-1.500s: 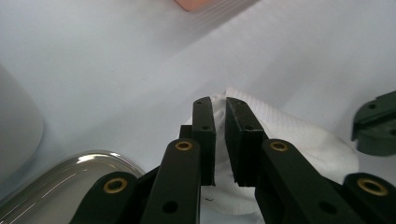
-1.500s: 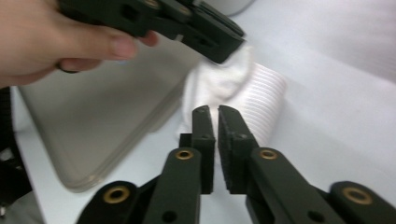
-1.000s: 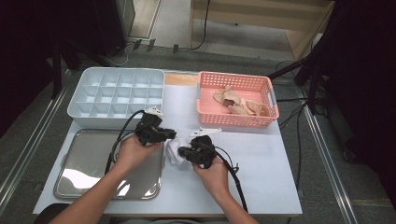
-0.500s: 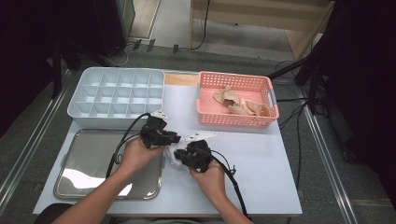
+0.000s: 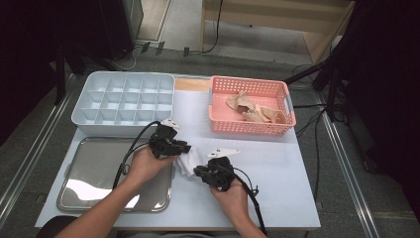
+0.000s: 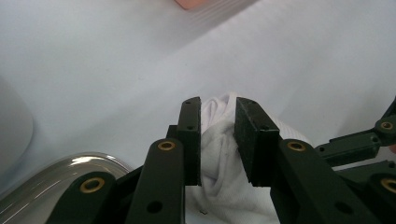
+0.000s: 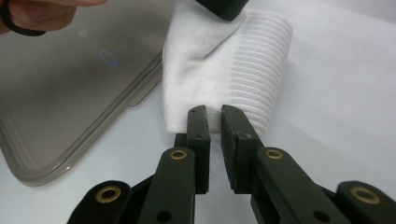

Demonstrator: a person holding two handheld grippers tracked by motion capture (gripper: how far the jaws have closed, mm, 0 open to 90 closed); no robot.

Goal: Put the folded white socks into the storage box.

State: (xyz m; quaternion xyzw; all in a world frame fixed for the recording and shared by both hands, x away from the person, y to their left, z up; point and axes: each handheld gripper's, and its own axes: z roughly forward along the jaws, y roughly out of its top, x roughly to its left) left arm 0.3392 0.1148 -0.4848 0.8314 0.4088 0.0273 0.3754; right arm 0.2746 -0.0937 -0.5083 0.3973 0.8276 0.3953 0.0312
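A white sock (image 5: 190, 159) lies bunched on the white table between my two grippers. My left gripper (image 5: 185, 148) reaches it from the left. In the left gripper view a fold of the sock (image 6: 219, 154) sits between the jaws of that gripper (image 6: 218, 105), which have just been opening and stand apart. My right gripper (image 5: 199, 171) comes from the near side. Its jaws have just been opening too, and in the right gripper view that gripper (image 7: 213, 112) shows a narrow gap with the ribbed edge of the sock (image 7: 233, 60) at its tips.
A steel tray (image 5: 99, 168) lies at the front left, its rim beside the sock. A pale divided bin (image 5: 124, 99) stands behind it. At the back right a pink basket (image 5: 250, 124) holds beige socks (image 5: 252, 111). Bare table spreads to the right.
My right hand has shifted slightly toward the front edge. The left hand has stayed in place, and the sock still lies between the two grippers.
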